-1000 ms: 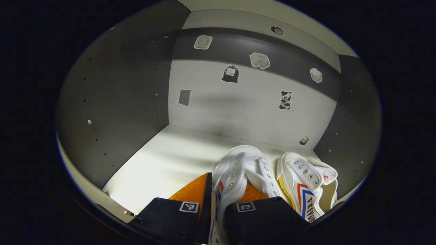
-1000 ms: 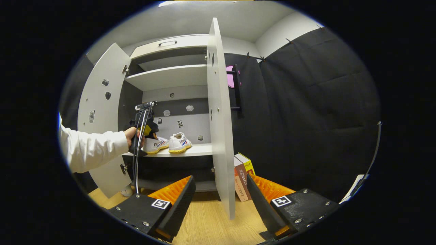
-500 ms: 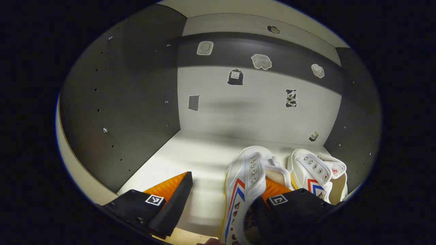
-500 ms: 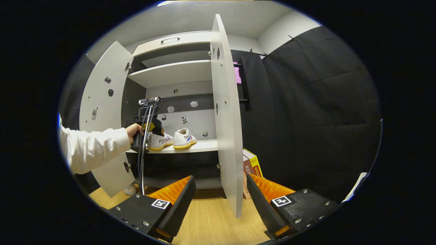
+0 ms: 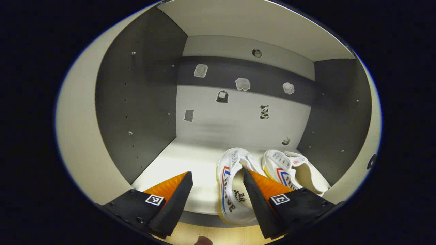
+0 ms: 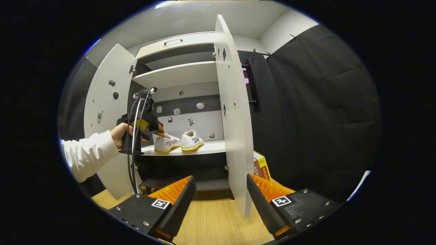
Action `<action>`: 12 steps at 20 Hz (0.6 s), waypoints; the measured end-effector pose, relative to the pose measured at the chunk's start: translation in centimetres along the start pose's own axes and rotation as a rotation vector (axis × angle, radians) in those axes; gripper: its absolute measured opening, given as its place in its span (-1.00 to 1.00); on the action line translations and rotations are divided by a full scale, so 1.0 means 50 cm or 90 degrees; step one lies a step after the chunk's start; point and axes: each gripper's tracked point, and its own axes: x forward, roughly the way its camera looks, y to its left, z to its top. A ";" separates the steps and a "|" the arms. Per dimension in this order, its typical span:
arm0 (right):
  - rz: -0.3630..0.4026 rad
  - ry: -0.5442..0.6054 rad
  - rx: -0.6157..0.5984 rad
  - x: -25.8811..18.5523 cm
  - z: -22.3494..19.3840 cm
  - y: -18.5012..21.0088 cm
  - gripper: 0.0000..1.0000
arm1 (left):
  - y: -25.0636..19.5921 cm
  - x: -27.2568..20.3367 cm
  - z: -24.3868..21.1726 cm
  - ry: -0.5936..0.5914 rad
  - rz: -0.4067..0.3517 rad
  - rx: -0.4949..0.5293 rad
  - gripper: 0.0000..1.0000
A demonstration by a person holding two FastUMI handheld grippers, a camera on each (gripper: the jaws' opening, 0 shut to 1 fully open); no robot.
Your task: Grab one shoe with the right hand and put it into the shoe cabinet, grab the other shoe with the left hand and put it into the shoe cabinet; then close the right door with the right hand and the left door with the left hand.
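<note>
Left gripper view, both shoes toes apparently inward, left gripper spread

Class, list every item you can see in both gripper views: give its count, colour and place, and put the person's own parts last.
Shoes: 2, white with yellow soles, side by side on the cabinet shelf, left one, right one.
Shoe cabinet: 1, white shelves, dark inner walls.
Cabinet doors: 2, white, both open, left, right.
Stickers: several, on the cabinet's back wall.
Books: at least two, yellow and brown, on the floor behind the right door.
Floor: wooden, light brown.
Left gripper: fingers open, before the shelf.
Right gripper: fingers open, near the right door.
Hand: 1, white sleeve, holding the left gripper.
</note>
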 end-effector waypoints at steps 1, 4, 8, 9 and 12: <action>0.003 -0.001 0.000 0.000 0.001 0.004 0.85 | -0.006 -0.033 0.015 -0.022 -0.010 0.007 0.95; 0.016 -0.003 0.001 0.001 0.006 0.014 0.85 | -0.017 -0.130 0.047 -0.089 -0.041 0.034 0.94; 0.034 -0.013 -0.001 -0.002 0.023 0.028 0.85 | -0.010 -0.264 0.043 -0.156 -0.071 0.030 0.97; 0.037 -0.015 -0.004 -0.005 0.025 0.032 0.85 | -0.007 -0.296 0.026 -0.159 -0.077 0.023 0.94; 0.046 -0.021 -0.004 -0.013 0.030 0.039 0.85 | 0.001 -0.385 -0.023 -0.180 -0.097 0.021 0.94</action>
